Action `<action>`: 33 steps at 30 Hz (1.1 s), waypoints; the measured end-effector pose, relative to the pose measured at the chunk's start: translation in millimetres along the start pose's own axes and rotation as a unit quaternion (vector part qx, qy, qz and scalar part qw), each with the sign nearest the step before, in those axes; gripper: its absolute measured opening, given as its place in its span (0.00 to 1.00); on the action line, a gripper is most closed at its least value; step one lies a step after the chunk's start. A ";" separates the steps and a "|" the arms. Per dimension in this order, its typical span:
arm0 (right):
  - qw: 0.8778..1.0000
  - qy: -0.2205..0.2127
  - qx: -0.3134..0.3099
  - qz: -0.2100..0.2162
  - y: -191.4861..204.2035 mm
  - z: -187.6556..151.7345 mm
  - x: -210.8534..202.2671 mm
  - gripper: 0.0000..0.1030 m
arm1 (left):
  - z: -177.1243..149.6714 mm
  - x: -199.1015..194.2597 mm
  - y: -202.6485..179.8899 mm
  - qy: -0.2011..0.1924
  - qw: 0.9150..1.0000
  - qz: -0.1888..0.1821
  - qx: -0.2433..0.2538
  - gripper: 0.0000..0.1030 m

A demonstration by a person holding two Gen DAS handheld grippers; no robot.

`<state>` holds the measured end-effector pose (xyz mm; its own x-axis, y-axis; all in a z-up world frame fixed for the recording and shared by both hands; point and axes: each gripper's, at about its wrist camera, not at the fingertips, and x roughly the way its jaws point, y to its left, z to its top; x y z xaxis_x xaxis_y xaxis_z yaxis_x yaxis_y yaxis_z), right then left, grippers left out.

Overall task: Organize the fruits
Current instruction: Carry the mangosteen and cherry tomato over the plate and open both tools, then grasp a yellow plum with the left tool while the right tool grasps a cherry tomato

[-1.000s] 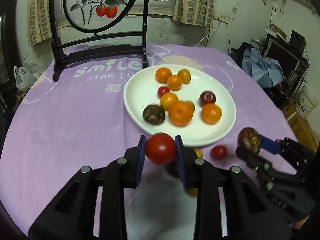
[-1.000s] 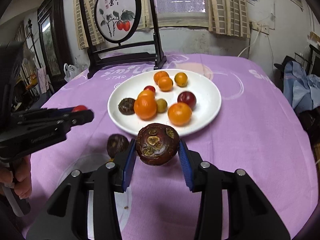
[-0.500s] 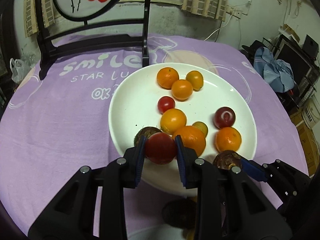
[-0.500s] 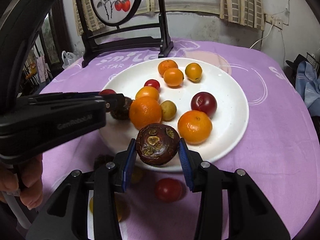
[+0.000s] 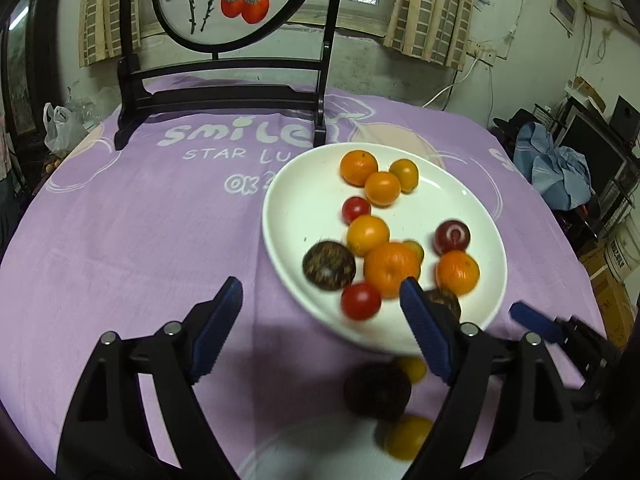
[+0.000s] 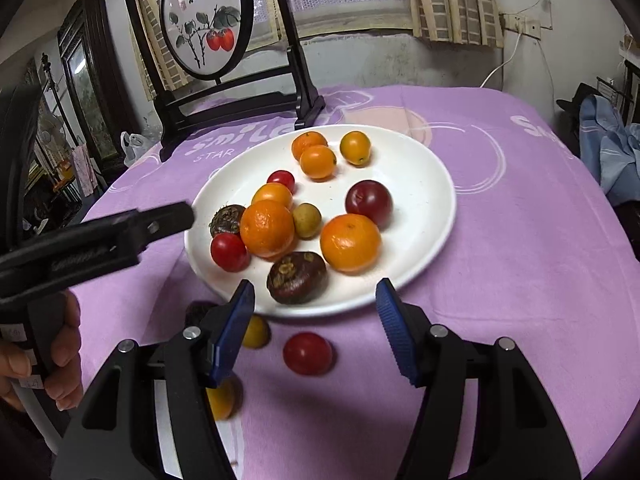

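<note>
Here, the counter wears a purple cloth [image 5: 132, 240] with white letters, and a dark framed screen [image 6: 208, 36] stands at the upper left of the frame. My left fingers [image 5: 320, 336] have just been opening and stand wide with nothing between them; the red tomato [image 5: 361, 301] lies on the white plate [image 5: 288, 216]. My right fingers [image 6: 316, 330] also opened; the dark fruit [image 6: 297, 278] rests near the plate's lower rim. Left of the plate the cloth is free.
</note>
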<state>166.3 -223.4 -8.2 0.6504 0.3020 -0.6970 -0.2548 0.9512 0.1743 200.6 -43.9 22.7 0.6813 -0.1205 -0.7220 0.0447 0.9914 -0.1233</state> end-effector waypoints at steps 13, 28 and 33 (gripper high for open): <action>0.999 0.009 0.003 -0.054 -16.7 -34.3 -19.0 0.62 | -71.3 -25.0 -26.3 0.031 0.998 0.002 0.062 0.87; 0.999 0.004 -0.009 -0.047 -13.7 -33.1 -24.9 0.62 | -98.0 2.7 -48.7 0.087 0.994 -0.010 0.061 0.71; 0.999 0.007 -0.013 -0.041 -11.7 -33.1 -24.1 0.61 | -97.4 3.6 -57.4 0.078 0.993 -0.033 0.078 0.38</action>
<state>129.9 -243.9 -16.5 0.6595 0.2225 -0.7180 -0.2200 0.9705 0.0986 129.4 -106.3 -39.1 0.5522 -0.1808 -0.8139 0.2067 0.9754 -0.0764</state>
